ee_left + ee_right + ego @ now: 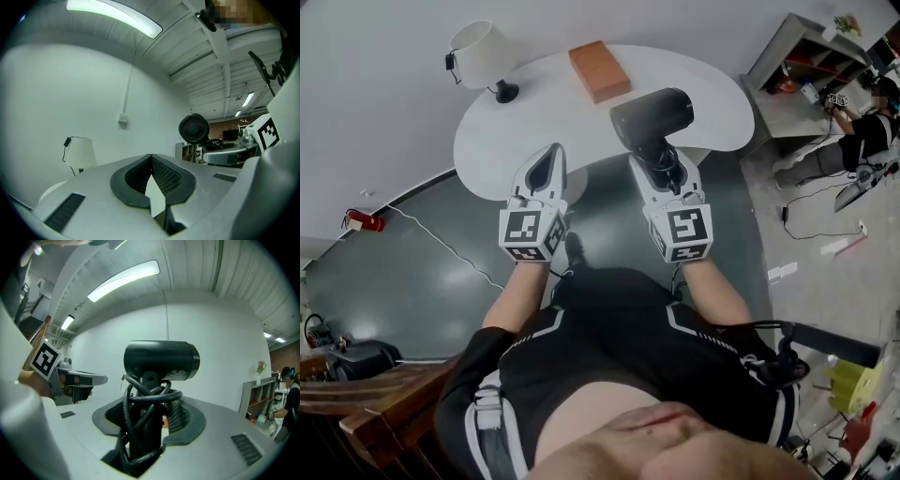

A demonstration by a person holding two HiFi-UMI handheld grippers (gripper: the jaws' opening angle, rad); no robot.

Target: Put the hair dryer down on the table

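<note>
hair dryer (pixel 652 116) is clamped in right gripper (pixel 662 167), left gripper (pixel 547 167) is clenched empty; wrapped cord (pixel 149 398) could be snagged at release onto table (pixel 703 89).

The left forearm (pixel 514 289) and right forearm (pixel 712 289) reach side by side toward 12 o'clock (marker cubes facing up). The left tool (pixel 551 157), at 11 o'clock from the torso, has its jaws closed tip to tip with nothing between them. The right tool (pixel 662 161), at 1 o'clock, clamps the handle of the hair dryer (pixel 652 114).
</note>
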